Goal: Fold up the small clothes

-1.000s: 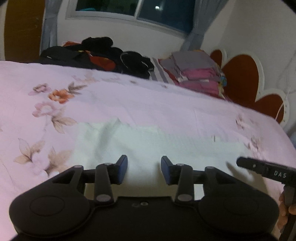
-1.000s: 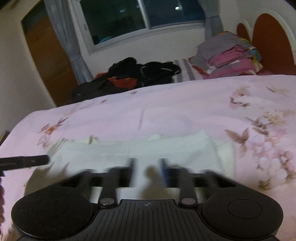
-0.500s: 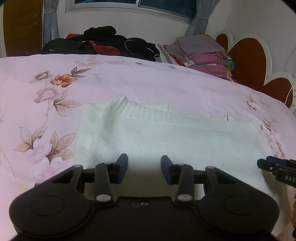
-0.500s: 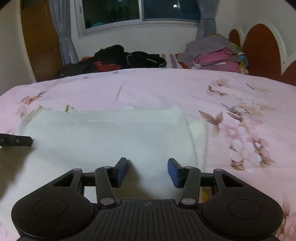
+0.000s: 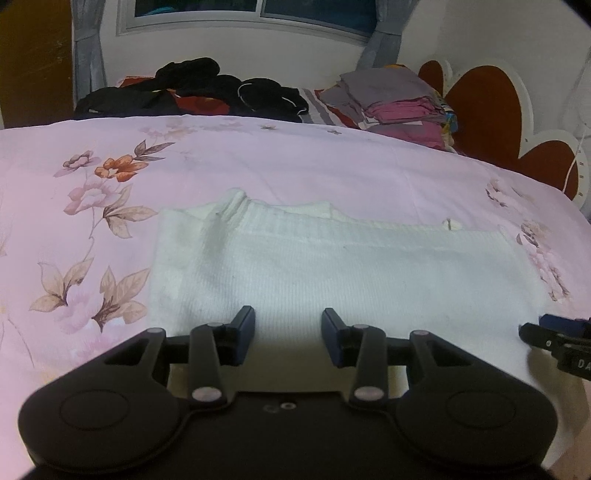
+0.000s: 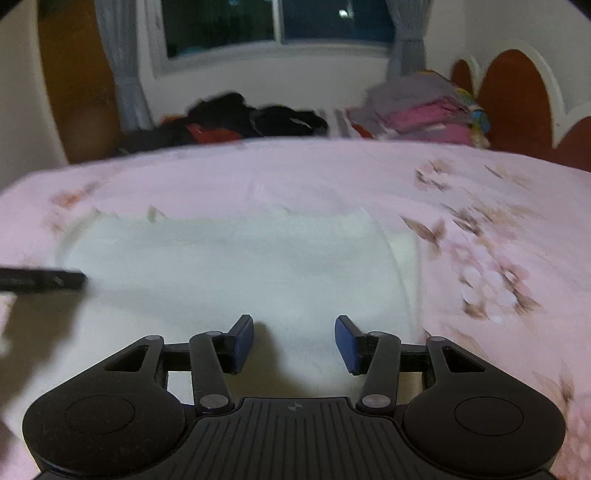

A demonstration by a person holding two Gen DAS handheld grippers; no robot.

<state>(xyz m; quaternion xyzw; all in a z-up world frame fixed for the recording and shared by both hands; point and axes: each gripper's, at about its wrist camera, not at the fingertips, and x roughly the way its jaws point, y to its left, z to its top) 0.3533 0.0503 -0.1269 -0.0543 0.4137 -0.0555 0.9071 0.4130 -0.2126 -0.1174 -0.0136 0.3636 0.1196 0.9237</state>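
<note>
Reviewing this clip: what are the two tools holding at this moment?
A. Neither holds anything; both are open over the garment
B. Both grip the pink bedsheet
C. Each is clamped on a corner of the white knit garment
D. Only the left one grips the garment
A: the left tool and right tool both show spread jaws with nothing between them, poised over the white knit garment lying flat on the bed.

left wrist camera: sitting low and close, looking across the bed [image 5: 295, 166] | right wrist camera: doing the same | both seeing the white sweater [image 5: 332, 266], window [image 6: 277, 22]
</note>
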